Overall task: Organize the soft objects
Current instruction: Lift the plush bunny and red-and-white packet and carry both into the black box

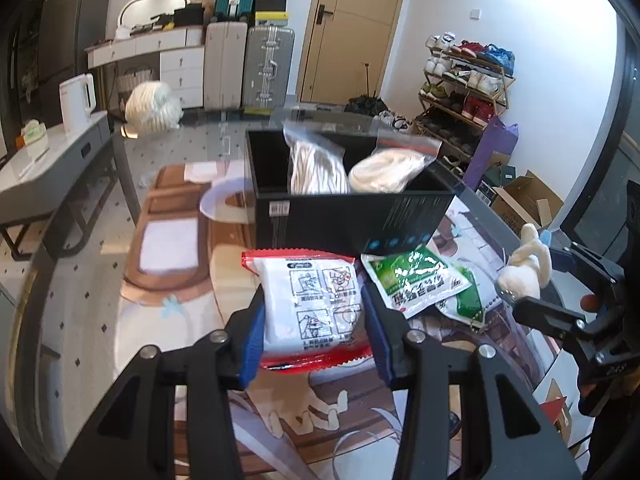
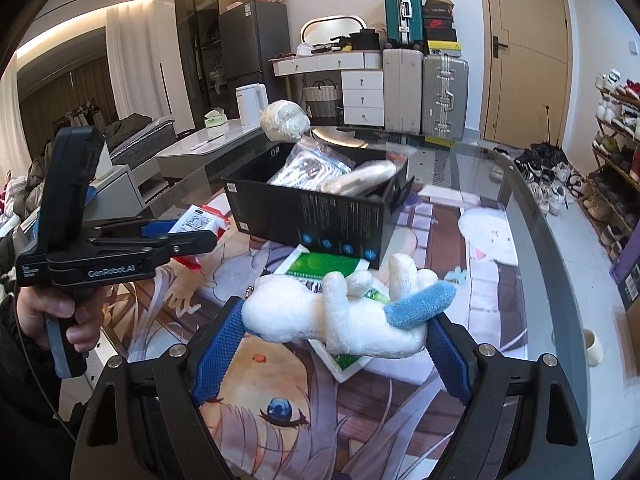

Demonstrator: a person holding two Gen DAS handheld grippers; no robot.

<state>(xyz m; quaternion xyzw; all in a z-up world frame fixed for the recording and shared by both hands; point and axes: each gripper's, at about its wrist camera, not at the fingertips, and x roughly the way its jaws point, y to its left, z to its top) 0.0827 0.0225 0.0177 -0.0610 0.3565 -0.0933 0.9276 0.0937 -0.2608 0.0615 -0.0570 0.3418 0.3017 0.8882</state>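
My left gripper (image 1: pixel 314 320) is shut on a white packet with red edges (image 1: pixel 316 300), its blue pads pressing both sides just above the table. From the right wrist the left gripper (image 2: pixel 188 230) and packet (image 2: pixel 200 214) show at the left. My right gripper (image 2: pixel 336 332) is shut on a white plush toy with a blue part (image 2: pixel 340 320), held above the mat. The plush toy (image 1: pixel 528 256) and right gripper (image 1: pixel 538 282) also appear at the right of the left wrist view. Ahead stands an open black box (image 1: pixel 352 216) (image 2: pixel 320 216) holding two zip bags of white cloth (image 1: pixel 316 164).
Two green packets (image 1: pixel 420 280) (image 2: pixel 320 268) lie in front of the box on the printed mat. A white plate (image 1: pixel 222 204) sits left of the box and a white wrapped bundle (image 1: pixel 152 106) at the glass table's far end. Suitcases, a shoe rack (image 1: pixel 464 88) and cartons surround it.
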